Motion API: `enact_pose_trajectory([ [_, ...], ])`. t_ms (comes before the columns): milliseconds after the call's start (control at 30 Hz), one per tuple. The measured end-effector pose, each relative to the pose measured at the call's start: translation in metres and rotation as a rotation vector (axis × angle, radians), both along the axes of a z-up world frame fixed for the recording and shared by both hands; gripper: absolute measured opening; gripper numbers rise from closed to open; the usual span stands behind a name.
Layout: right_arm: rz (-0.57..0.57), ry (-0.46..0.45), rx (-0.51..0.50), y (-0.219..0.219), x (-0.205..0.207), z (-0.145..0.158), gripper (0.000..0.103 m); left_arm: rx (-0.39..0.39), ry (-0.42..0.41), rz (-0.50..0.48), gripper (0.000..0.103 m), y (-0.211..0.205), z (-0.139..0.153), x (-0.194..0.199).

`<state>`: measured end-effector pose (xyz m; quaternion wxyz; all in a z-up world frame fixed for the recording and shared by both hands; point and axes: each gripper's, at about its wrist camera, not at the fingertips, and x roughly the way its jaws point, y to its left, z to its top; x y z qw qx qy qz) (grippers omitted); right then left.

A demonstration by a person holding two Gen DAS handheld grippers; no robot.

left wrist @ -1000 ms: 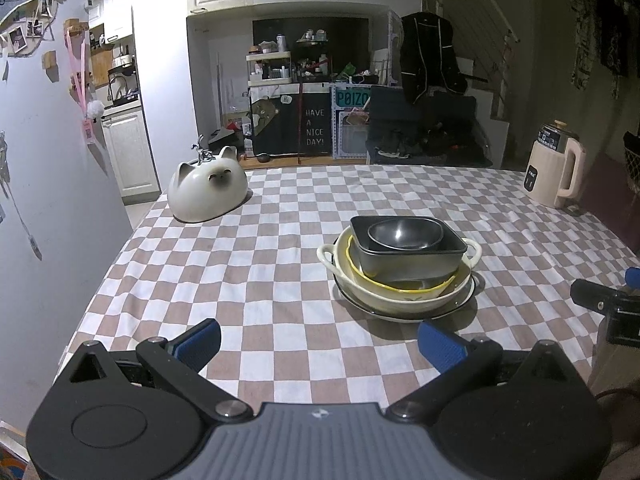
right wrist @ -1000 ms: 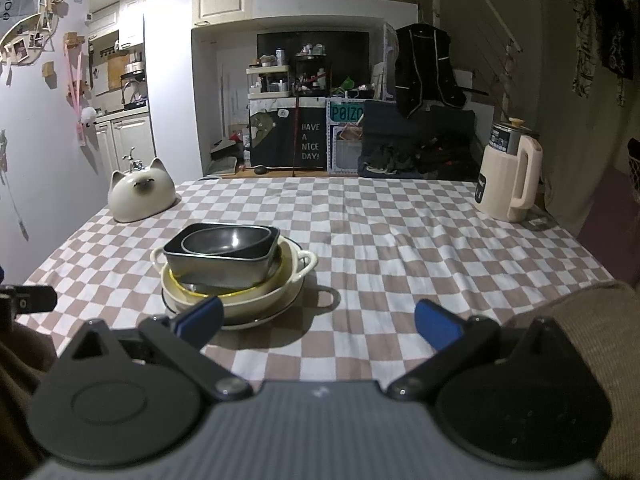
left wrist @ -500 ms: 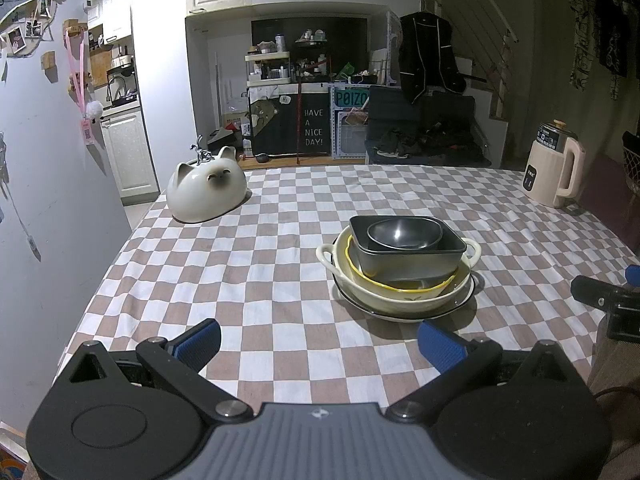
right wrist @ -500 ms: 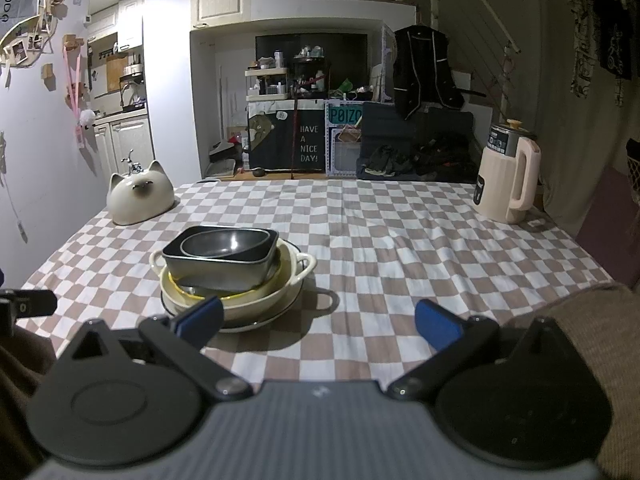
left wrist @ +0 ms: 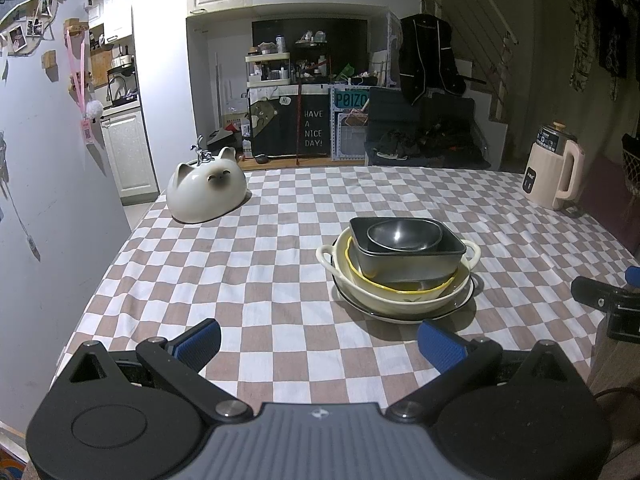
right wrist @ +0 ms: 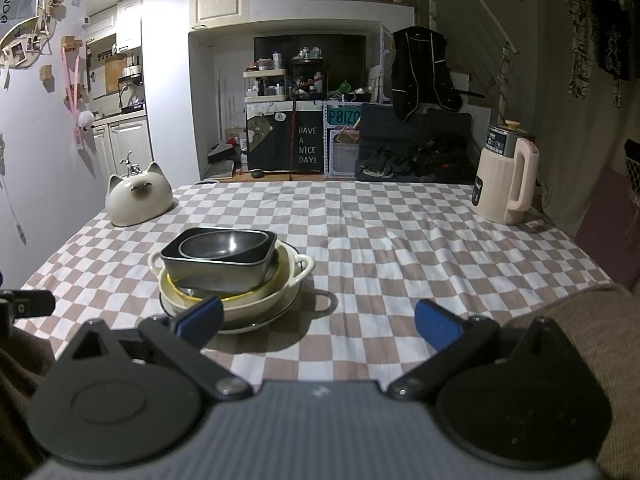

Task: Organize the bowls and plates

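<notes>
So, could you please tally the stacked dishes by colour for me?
Dark grey: 2, round bowl and rectangular dish
Yellow: 1, bowl
Cream: 1, handled bowl
White, dark-rimmed: 1, plate
Total: 5

Both wrist cameras sit low at the near edge of the checkered table (left wrist: 280,248), facing far across it toward the shelving. The left view stands left of the dish stack (left wrist: 404,264), the right view to its right (right wrist: 228,268), probably slightly nearer. Both share the stack, cat-shaped dish (left wrist: 206,192) and kettle (right wrist: 506,176).
</notes>
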<state>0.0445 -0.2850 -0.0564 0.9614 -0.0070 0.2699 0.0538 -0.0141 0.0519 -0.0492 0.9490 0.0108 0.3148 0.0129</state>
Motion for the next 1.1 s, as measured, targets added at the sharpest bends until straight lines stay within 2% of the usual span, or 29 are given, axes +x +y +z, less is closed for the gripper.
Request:
enact_pose_trajectory([
  [1100, -0.011, -0.008, -0.005, 0.0051, -0.0005, 0.0012, 0.103, 0.002, 0.0, 0.003, 0.103, 0.0003, -0.0011, 0.0008],
])
